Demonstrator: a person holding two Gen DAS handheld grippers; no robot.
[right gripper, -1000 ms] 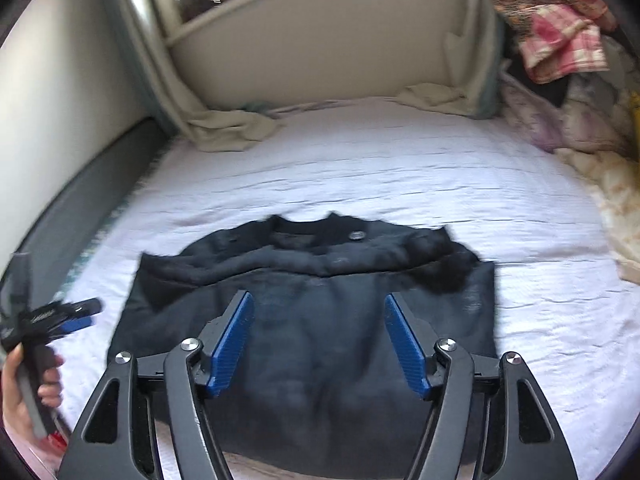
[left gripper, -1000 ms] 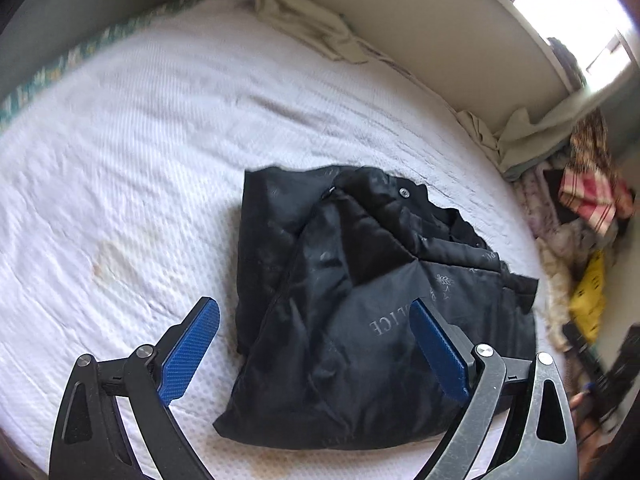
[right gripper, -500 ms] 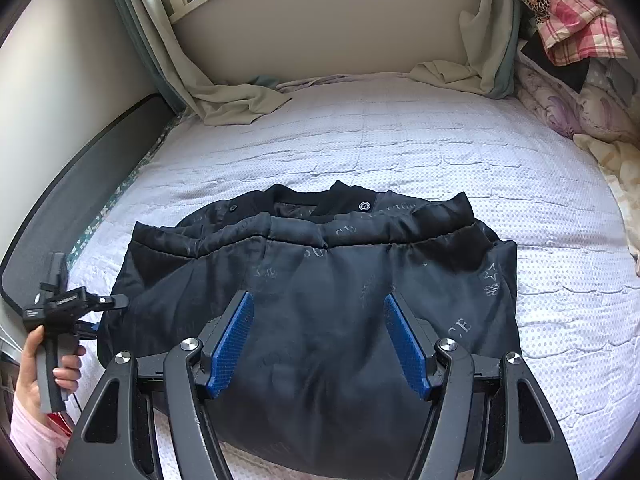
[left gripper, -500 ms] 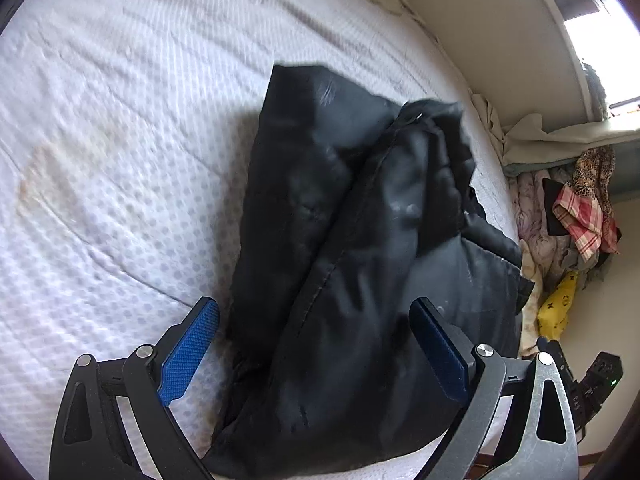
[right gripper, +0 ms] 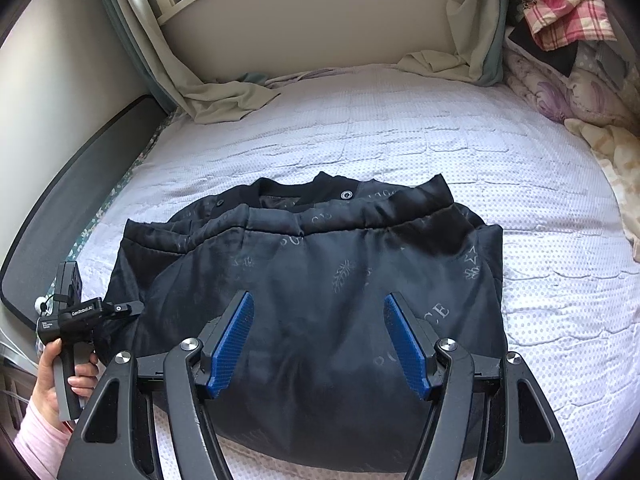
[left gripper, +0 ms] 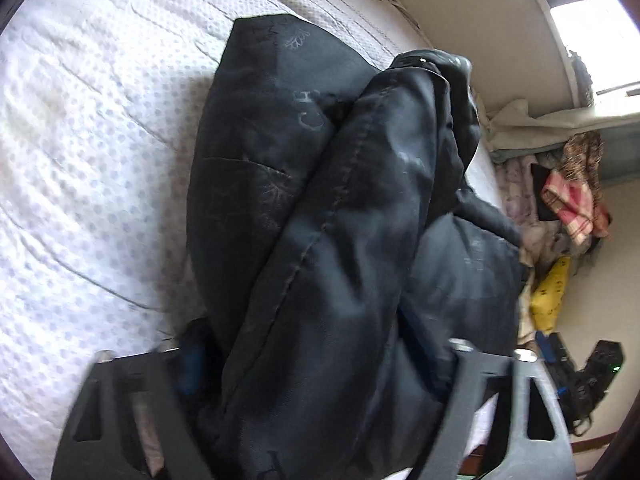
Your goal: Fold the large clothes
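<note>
A black padded jacket (right gripper: 320,264), folded and printed with pale letters, lies on the white mattress (right gripper: 400,140). In the left wrist view the jacket (left gripper: 320,200) fills the frame. Its bunched side edge sits between the jaws of my left gripper (left gripper: 308,352), which are closing on the cloth. One blue pad (left gripper: 192,364) shows against the fabric and the other is buried under a fold. The right wrist view shows that left gripper (right gripper: 120,310) at the jacket's left edge, held by a hand (right gripper: 52,384). My right gripper (right gripper: 318,336) hangs open over the jacket's near half, its pads clear of the cloth.
A beige curtain (right gripper: 224,96) drapes onto the far left corner of the mattress. Heaped clothes and bedding (right gripper: 560,60) line the right side. A dark bed frame (right gripper: 72,200) runs along the left. A yellow bag (left gripper: 550,292) and dark gear lie beyond the bed.
The left gripper dropped down onto the jacket's side edge and its jaws narrowed around the cloth. The right gripper sank slightly toward the jacket and stayed open.
</note>
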